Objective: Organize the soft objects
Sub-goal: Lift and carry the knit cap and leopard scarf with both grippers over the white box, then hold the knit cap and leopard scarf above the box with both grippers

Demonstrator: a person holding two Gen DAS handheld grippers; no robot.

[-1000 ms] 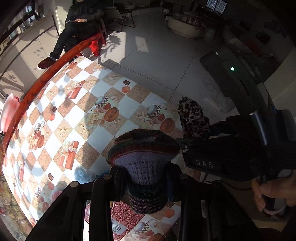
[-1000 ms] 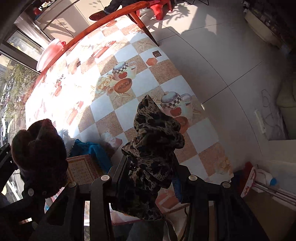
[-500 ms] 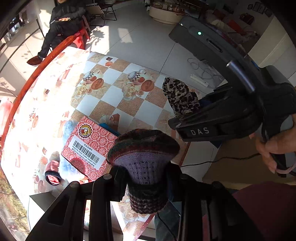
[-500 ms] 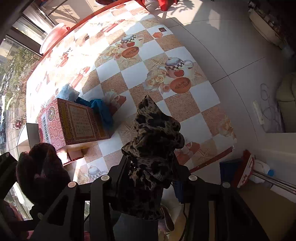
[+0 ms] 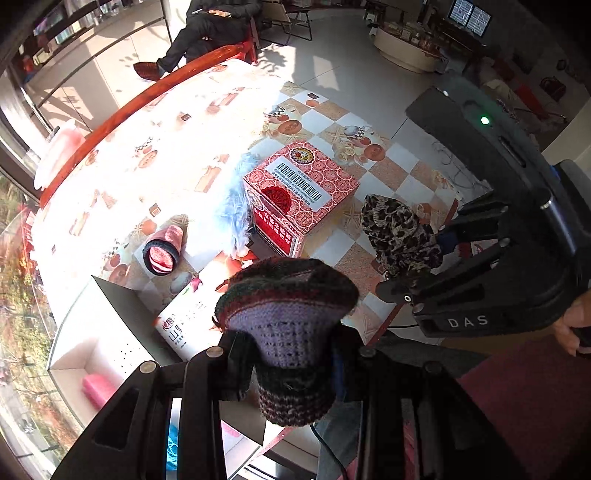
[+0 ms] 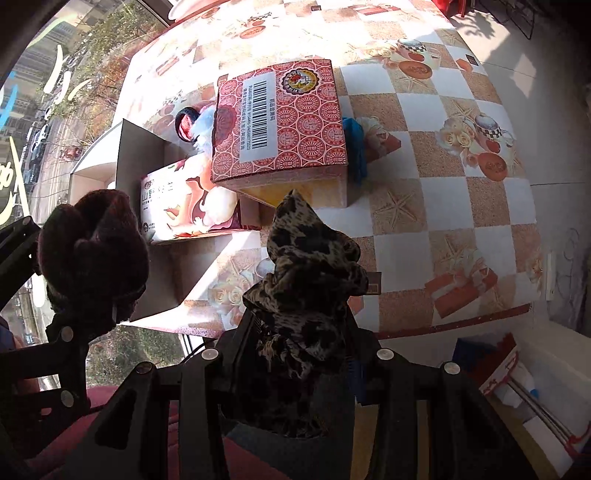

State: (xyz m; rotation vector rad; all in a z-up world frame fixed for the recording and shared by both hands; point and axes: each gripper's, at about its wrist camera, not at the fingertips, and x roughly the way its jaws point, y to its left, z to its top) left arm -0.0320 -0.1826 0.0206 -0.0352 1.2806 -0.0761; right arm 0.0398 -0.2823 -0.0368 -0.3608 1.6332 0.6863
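My left gripper [image 5: 291,343] is shut on a knitted purple and dark striped hat [image 5: 288,306], held above the table's near edge. It also shows in the right wrist view [image 6: 92,258] at the left. My right gripper [image 6: 299,332] is shut on a leopard-print cloth [image 6: 306,273], which also shows in the left wrist view [image 5: 399,236] at the right. On the table lie a pink rolled sock with a dark cuff [image 5: 162,251], a pale blue fluffy item [image 5: 236,206] and a blue cloth [image 6: 354,147].
A red patterned box [image 5: 303,195] stands mid-table, with a white printed carton [image 5: 188,317] beside it. An open white box [image 5: 99,354] holding a pink item sits at the near left. The checkered tablecloth [image 6: 443,206] spreads right. A person sits beyond the table [image 5: 207,33].
Both grippers have swung back and left over the table while holding their items. The red box, the white carton and the open white box have come into view.
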